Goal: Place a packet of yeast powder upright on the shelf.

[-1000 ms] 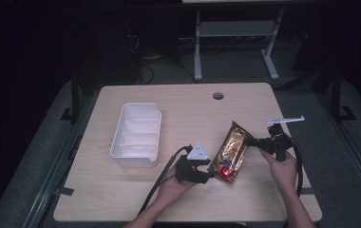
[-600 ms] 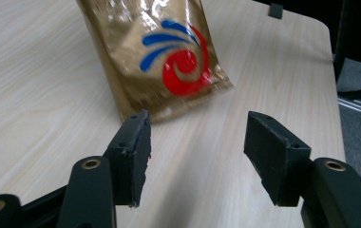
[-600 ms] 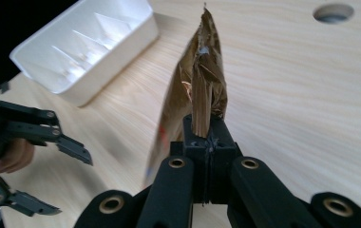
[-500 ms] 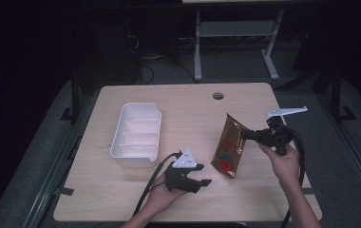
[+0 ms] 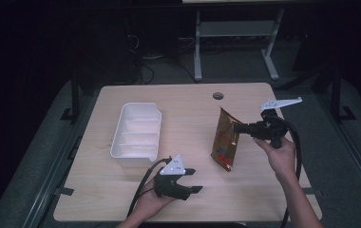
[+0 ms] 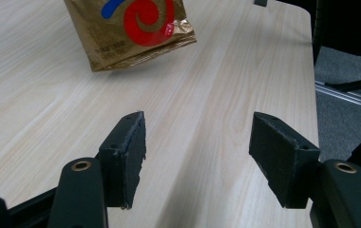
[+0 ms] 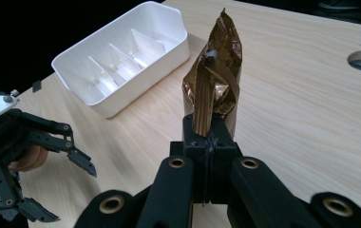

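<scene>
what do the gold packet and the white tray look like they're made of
The gold packet held in the right gripper looks like thin metallised foil film: glossy, creased, with a crimped edge. The white tray seems to be moulded plastic: smooth, faintly shiny, thin walls with built-in dividers.

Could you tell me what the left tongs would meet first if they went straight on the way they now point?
Probably the gold snack packet: the open left tongs point along bare table toward its lower end, which hangs from the right tongs. Depth is unclear, so they might pass just under or beside it.
</scene>
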The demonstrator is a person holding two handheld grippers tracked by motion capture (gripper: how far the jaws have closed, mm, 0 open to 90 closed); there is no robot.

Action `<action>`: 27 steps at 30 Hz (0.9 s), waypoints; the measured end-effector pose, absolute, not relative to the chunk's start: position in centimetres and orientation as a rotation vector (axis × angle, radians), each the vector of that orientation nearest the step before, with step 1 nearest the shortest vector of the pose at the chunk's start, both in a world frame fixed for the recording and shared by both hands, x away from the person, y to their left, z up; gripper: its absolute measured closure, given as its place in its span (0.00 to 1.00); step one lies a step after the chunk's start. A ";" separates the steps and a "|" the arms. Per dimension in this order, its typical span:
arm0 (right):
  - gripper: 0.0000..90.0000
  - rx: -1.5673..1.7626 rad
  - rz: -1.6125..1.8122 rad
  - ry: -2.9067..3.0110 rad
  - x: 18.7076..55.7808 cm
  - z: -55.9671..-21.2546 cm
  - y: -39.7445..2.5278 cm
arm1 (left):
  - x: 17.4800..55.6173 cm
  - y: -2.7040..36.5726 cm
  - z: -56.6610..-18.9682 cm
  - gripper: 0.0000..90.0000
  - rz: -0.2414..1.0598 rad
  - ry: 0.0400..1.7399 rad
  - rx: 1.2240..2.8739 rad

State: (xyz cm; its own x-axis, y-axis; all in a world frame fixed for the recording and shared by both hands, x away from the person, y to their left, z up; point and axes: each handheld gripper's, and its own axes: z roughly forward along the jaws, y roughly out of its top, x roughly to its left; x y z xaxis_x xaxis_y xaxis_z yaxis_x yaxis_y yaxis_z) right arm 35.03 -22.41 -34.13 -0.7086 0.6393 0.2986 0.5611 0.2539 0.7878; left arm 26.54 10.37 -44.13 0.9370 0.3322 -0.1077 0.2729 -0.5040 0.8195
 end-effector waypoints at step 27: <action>0.99 1.032 1.541 2.506 38.2 -33.0 -17.8 | 25.6 13.0 -44.5 0.37 0.088 0.422 2.106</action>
